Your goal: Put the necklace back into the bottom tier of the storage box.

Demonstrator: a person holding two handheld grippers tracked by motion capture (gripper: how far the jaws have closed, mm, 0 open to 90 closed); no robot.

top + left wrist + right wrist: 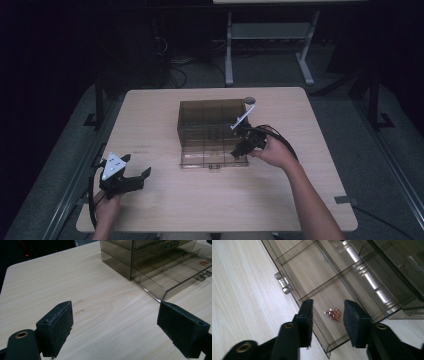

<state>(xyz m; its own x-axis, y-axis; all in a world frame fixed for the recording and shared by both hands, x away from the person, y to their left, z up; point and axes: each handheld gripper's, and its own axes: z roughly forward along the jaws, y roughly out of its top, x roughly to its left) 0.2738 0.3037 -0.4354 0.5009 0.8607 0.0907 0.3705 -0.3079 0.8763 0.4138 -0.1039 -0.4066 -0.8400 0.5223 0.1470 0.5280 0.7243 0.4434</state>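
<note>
Hovering over the pulled-out drawer point(317, 297), right gripper point(327, 315) has its jaws apart with nothing between them; the small heap of copper-coloured bits point(333, 314) lies on the drawer floor framed in the gap, below the pads, not touched as far as I can tell. Same gripper point(246, 142) in the high view sits at the drawer's right end, hand behind it. Heap is in the end compartment, near the front wall and close to the corner.

Left gripper point(115, 327) is also wide open, empty, over bare table point(50, 282), well apart from the smoky plastic drawer cabinet point(120, 257); in the high view it point(125, 176) rests near the table's front-left corner.

Progress, my read: drawer is already out, the bits are in it; either a drop is just done or a pick is about to start, can't say which from these frames. Closing the drawer is likely still left.

Hard to make out: what the bits are (clips? tacks?), too small and blurry. High view is dark, drawer contents unreadable there. Upper drawers mostly cut off in both gripper views. A white stick-like object point(243, 117) near the cabinet's right side, unclear what.
</note>
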